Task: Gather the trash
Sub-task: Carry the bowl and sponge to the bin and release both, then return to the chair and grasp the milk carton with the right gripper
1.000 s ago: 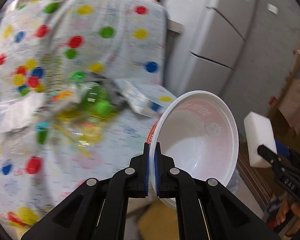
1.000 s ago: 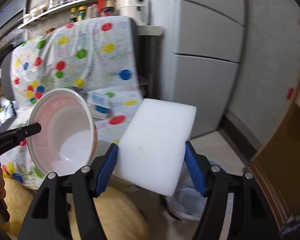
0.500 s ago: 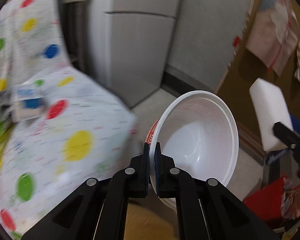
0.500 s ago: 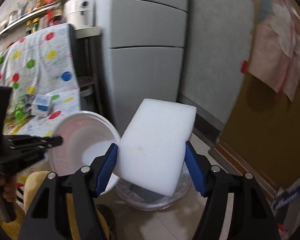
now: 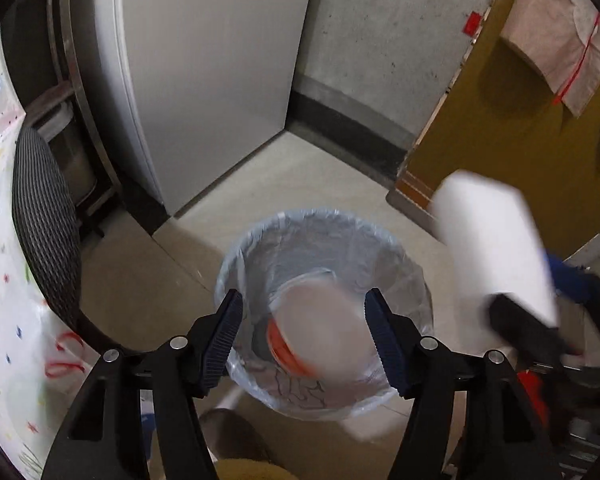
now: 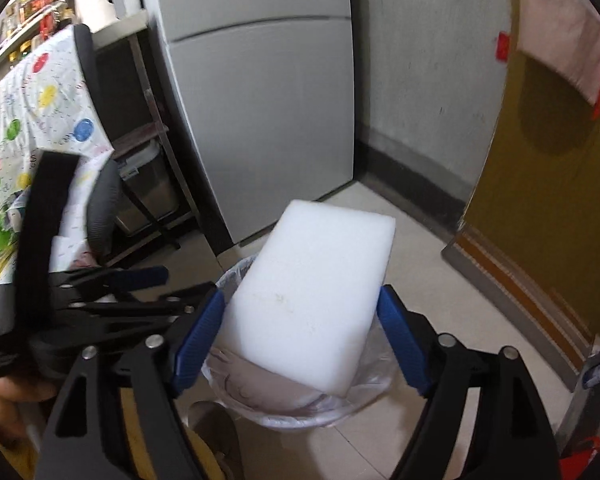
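Note:
A bin lined with a clear plastic bag [image 5: 260, 236] stands on the floor below both grippers; it also shows in the right wrist view [image 6: 352, 396]. My left gripper [image 5: 304, 332] is open above it. The white noodle bowl with an orange band [image 5: 320, 332] is blurred, free between the fingers, inside the bin's mouth. My right gripper [image 6: 300, 332] is shut on a white foam block [image 6: 312, 304] and holds it over the bin; the block shows in the left wrist view [image 5: 496, 240] at the right.
A grey fridge [image 6: 260, 100] stands behind the bin. A table with a spotted cloth [image 6: 32, 92] and a black chair [image 5: 44, 216] are at the left. A yellow-brown door [image 6: 548, 200] is at the right. Tiled floor [image 5: 340, 176] surrounds the bin.
Both grippers swung from the table to over the bin. My left gripper opened and let go of the bowl, which is dropping into the bin. The right gripper still holds the foam.

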The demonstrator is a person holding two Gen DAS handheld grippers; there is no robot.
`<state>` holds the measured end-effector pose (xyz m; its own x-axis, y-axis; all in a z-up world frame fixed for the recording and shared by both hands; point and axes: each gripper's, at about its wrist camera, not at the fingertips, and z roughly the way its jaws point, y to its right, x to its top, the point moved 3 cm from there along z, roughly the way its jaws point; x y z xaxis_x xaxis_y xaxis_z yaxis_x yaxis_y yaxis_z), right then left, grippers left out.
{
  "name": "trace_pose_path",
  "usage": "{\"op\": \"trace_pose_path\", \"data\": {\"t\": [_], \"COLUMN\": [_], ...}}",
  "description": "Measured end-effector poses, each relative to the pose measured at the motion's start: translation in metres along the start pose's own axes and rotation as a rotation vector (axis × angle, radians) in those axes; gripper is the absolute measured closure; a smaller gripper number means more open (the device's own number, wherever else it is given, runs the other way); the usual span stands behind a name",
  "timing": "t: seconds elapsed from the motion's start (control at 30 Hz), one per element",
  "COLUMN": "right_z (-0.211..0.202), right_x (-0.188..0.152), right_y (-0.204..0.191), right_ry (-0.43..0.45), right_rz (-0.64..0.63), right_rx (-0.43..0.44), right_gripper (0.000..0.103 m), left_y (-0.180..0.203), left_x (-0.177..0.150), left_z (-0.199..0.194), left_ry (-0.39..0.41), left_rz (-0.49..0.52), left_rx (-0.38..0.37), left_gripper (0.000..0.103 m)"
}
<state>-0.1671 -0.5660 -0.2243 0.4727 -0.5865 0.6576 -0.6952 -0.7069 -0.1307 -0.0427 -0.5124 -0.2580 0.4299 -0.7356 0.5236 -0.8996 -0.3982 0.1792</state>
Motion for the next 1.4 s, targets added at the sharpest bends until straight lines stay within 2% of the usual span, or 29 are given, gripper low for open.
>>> {"op": "trace_pose_path", "data": {"t": [0.1,0.23,0.47,0.7,0.87,0.93,1.1,1.27,1.4], "right_z": [0.009,0.002,-0.04,-0.087,-0.11,-0.116,-0.13,-0.124,-0.098], "right_x": [-0.001,-0.002,0.008,0.018,0.024,0.026,0.03,0.029,0.027], "right_y": [0.0,-0.001,-0.003,-0.029,-0.07,-0.088,-0.156,-0.226,-0.279], "right_ry": [-0.021,-0.011,0.054,0.125,0.16,0.17,0.188,0.174,0.122], "right_rz": [0.034,0.044,0.054,0.013,-0.049,-0.079,-0.202,-0.303,-0.36], "right_rx": [0.022,0.033,0.035,0.05,0.1,0.124,0.225,0.33,0.403], "right_gripper": [0.021,0.021,0.021,0.021,0.021,0.02,0.02,0.02,0.02], "left_y": [-0.006,-0.02,-0.023,-0.046,-0.083,-0.106,-0.168,-0.231,-0.268], "left_x": [0.004,0.001,-0.006,-0.024,-0.05,-0.066,-0.107,-0.149,-0.174], "left_z": [-0.008,-0.033,-0.084,-0.133,-0.174,-0.194,-0.243,-0.287,-0.312], "left_ry": [0.026,0.074,0.164,0.196,0.2,0.206,0.229,0.244,0.26], "left_rz": [-0.012,-0.04,-0.018,-0.037,-0.088,-0.125,-0.259,-0.416,-0.508], "left_rx": [0.014,0.025,0.038,0.087,0.163,0.204,0.324,0.426,0.479], "left_gripper": [0.038,0.038,0.038,0.038,0.038,0.03,0.029,0.029,0.029]}}
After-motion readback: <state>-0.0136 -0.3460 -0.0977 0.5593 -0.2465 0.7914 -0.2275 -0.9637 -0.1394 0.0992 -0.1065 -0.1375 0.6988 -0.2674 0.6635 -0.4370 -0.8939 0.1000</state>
